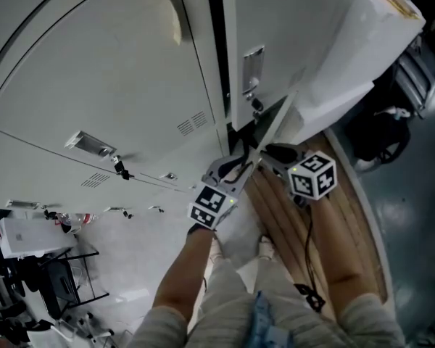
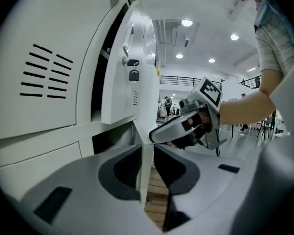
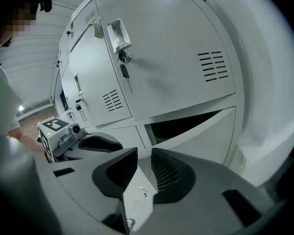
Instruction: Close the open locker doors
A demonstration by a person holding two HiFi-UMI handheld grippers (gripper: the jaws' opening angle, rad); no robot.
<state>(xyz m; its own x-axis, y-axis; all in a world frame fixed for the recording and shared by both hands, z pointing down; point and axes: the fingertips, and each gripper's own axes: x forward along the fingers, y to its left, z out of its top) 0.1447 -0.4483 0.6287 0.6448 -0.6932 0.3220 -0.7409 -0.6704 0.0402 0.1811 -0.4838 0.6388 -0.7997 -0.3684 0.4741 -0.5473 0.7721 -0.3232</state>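
Our left gripper (image 1: 234,172) and right gripper (image 1: 272,155) both clamp the door (image 2: 146,173) edge; shut lockers (image 1: 116,85) stand at ten o'clock.

Open door edge (image 2: 147,173) btw. left gripper (image 1: 235,167) & right gripper (image 1: 275,154) — lockers (image 1: 116,78) behind, bench (image 1: 348,216) below right.

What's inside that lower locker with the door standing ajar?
Only a dark wedge of its interior shows above the ajar door; nothing inside can be made out. The door covers the rest of the compartment.
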